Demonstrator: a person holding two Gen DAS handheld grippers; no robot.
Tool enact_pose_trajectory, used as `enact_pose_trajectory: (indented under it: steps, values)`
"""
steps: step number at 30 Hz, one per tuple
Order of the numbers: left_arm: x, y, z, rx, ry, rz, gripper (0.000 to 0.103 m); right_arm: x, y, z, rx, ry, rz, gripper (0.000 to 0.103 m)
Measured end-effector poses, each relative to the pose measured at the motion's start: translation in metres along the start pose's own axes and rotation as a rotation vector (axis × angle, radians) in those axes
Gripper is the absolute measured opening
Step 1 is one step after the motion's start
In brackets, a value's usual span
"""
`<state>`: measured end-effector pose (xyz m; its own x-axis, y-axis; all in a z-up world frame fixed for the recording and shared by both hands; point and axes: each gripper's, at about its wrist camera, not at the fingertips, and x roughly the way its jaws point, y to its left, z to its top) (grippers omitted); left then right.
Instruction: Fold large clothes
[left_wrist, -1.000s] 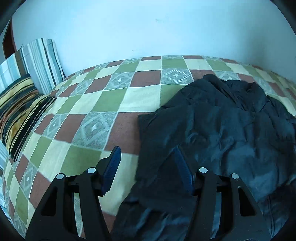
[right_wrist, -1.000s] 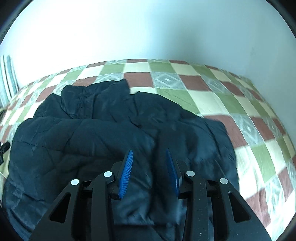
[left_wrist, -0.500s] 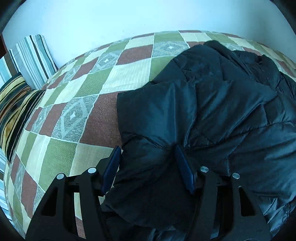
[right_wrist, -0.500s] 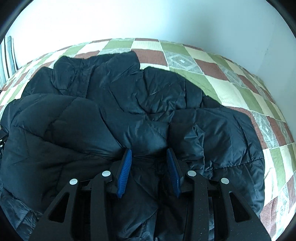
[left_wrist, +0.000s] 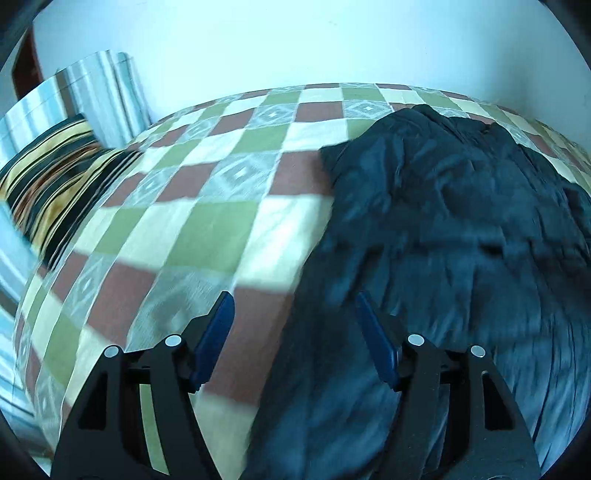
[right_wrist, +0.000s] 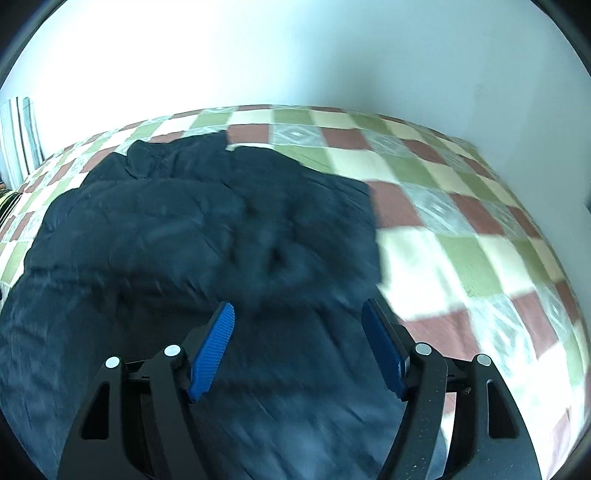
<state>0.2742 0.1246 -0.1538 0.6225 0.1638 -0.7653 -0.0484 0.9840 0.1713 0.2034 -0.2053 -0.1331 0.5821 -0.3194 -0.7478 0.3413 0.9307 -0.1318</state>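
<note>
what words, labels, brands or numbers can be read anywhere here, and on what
None: no text shows in either wrist view.
Dark jacket: no tag, logo or print visible; blurred by motion.
Checked bedspread: pattern only, no lettering.
Striped pillows: stripes only.
Left gripper and right gripper: no markings visible.

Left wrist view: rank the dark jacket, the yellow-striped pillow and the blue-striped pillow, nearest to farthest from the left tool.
1. Dark jacket, right side, reaching under the opening left tool.
2. Yellow-striped pillow, far left.
3. Blue-striped pillow, behind it, against the wall.
</note>
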Motion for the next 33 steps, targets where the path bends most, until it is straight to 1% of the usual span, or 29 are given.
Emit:
enact_pose_trajectory:
  steps: [1, 3, 5, 8, 10, 13, 16, 19, 22, 24, 26, 27, 31, 32, 33]
  values:
    - [-0.011, 0.008, -0.016, -0.014, 0.004, -0.005, 0.069, -0.006, -0.009, -0.007, 0.011, 0.002, -0.005, 0.071]
    - [-0.023, 0.019, -0.035, -0.038, 0.02, -0.027, 0.071, -0.019, -0.027, -0.023, 0.03, 0.006, -0.014, 0.071]
    - [-0.036, 0.031, -0.06, -0.08, 0.042, -0.071, 0.072, -0.031, -0.043, -0.043, 0.042, 0.015, -0.033, 0.071]
    - [-0.048, 0.041, -0.089, -0.11, 0.072, -0.115, 0.072, -0.042, -0.063, -0.071, 0.065, 0.044, -0.034, 0.072]
    - [-0.055, 0.044, -0.106, -0.113, 0.086, -0.12, 0.072, -0.048, -0.073, -0.087, 0.077, 0.059, -0.038, 0.073]
    - [-0.065, 0.047, -0.125, -0.116, 0.084, -0.114, 0.073, -0.055, -0.084, -0.109, 0.099, 0.08, -0.034, 0.075]
    - [-0.071, 0.048, -0.136, -0.125, 0.093, -0.129, 0.074, -0.058, -0.09, -0.129, 0.123, 0.116, 0.003, 0.075]
    - [-0.079, 0.05, -0.146, -0.14, 0.089, -0.142, 0.074, -0.064, -0.09, -0.146, 0.124, 0.126, 0.015, 0.075]
    - [-0.084, 0.052, -0.152, -0.144, 0.078, -0.157, 0.075, -0.07, -0.089, -0.158, 0.133, 0.123, 0.031, 0.077]
    - [-0.084, 0.053, -0.155, -0.154, 0.088, -0.185, 0.075, -0.072, -0.09, -0.164, 0.149, 0.127, 0.051, 0.078]
    - [-0.081, 0.052, -0.159, -0.181, 0.111, -0.267, 0.075, -0.073, -0.093, -0.169, 0.173, 0.13, 0.074, 0.078]
    - [-0.081, 0.052, -0.16, -0.189, 0.112, -0.287, 0.075, -0.073, -0.094, -0.171, 0.188, 0.128, 0.086, 0.078]
    - [-0.077, 0.047, -0.165, -0.186, 0.11, -0.288, 0.074, -0.077, -0.092, -0.175, 0.187, 0.12, 0.098, 0.078]
    - [-0.077, 0.047, -0.166, -0.191, 0.109, -0.292, 0.074, -0.078, -0.091, -0.176, 0.184, 0.12, 0.101, 0.076]
    - [-0.077, 0.047, -0.166, -0.194, 0.108, -0.302, 0.071, -0.079, -0.09, -0.177, 0.183, 0.117, 0.107, 0.073]
